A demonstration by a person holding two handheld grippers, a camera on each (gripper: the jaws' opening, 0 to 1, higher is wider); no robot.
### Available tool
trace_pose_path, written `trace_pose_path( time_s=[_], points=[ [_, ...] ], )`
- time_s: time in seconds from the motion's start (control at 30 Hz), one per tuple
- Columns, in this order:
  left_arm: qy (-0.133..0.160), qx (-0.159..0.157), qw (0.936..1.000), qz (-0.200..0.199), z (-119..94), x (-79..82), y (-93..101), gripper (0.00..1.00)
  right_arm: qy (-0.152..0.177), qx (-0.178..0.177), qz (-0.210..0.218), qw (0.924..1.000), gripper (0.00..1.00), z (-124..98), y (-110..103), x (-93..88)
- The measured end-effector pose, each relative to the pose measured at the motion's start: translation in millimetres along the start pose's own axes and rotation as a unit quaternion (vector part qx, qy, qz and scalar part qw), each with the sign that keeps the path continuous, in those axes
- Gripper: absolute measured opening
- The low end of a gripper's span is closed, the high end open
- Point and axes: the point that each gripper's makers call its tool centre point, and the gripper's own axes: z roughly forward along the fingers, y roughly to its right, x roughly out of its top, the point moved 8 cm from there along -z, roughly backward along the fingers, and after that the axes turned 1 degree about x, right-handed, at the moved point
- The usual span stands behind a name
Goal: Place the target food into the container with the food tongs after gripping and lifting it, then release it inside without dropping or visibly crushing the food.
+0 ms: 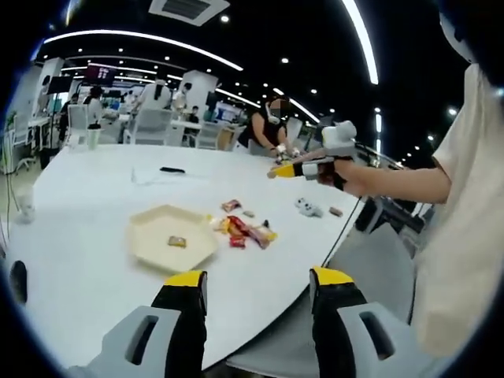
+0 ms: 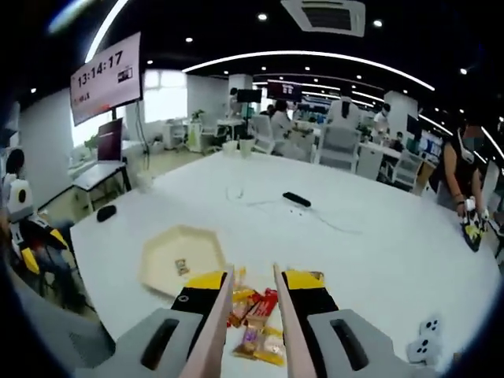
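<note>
My right gripper [image 2: 250,295] clamps the food tongs [image 2: 246,331] above light, crinkly snack packets [image 2: 256,319] (grab mid-wrapper, gently), while my left gripper [image 1: 256,287] stands open.

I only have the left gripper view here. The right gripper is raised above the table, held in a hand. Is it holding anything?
Observer: Yes. In the right gripper view, the right gripper clamps pale tongs, one arm against each jaw.
Reviewer: Is there a snack in the tongs?
Observer: It seems not. The arms stand apart, and the snack packets show between them, apparently lying on the table.
Reviewer: Is there any clock in sight?
Observer: A wall screen reads 13:14:17.
</note>
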Motion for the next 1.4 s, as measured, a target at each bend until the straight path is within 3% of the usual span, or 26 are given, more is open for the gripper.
trace_pose_path(
  time_s=[0.5, 1.4],
  points=[
    [-0.009, -0.016, 0.9995, 0.026, 11, 15.7, 2.8, 0.51, -0.017, -0.025, 0.040, 0.9988, 0.26, -14, 17, -29.1],
    [-0.022, -0.009, 0.9996, 0.015, 12, 7.0, 1.0, 0.50, -0.044, 0.011, 0.035, 0.9983, 0.27, 18, -4, -40.2]
  ],
)
